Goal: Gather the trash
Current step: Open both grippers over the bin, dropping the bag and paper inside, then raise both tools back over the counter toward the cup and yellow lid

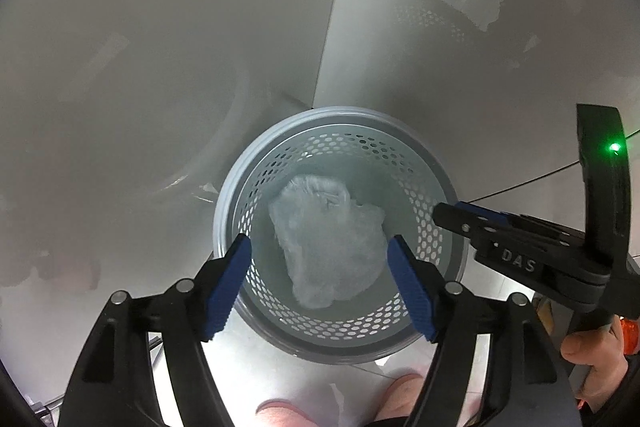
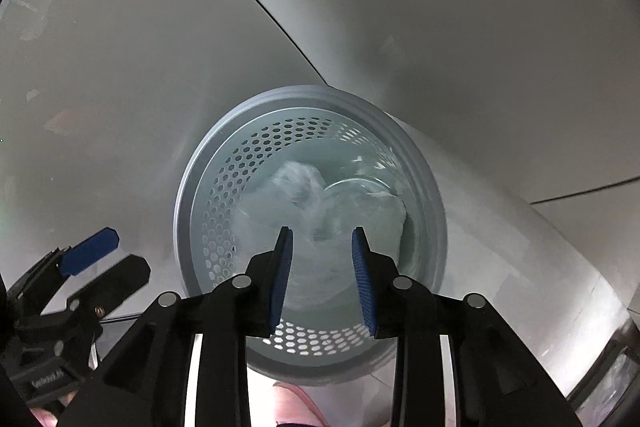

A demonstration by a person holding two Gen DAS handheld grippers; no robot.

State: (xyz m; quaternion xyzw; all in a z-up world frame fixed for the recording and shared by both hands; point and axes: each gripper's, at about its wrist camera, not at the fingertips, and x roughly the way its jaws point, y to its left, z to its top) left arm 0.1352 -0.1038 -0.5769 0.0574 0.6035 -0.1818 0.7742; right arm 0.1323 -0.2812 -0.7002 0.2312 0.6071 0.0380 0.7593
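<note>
Nearest in the left wrist view, the left gripper (image 1: 320,281) is seen pointing steeply down, its blue pads (image 1: 228,287) spread wide and released, with nothing pressed between them. Directly below and beyond the gap between the jaws, a grey perforated waste basket (image 1: 240,187) is seen from above. On its floor, between the two pads as viewed, a crumpled piece of translucent white plastic trash (image 1: 328,243) is lying loose. To the right of the jaws, the right gripper (image 1: 460,213) is seen reaching over the basket's rim, held by a hand (image 1: 592,351).

In the right wrist view, the right gripper (image 2: 322,267) is held partly parted above the same waste basket (image 2: 188,195); nothing is gripped. The trash (image 2: 296,187) is seen blurred, past the fingertips, inside the basket. To the left of these jaws, the left gripper (image 2: 108,255) is visible. Beyond the basket, a pale grey floor (image 1: 140,27) is seen.
</note>
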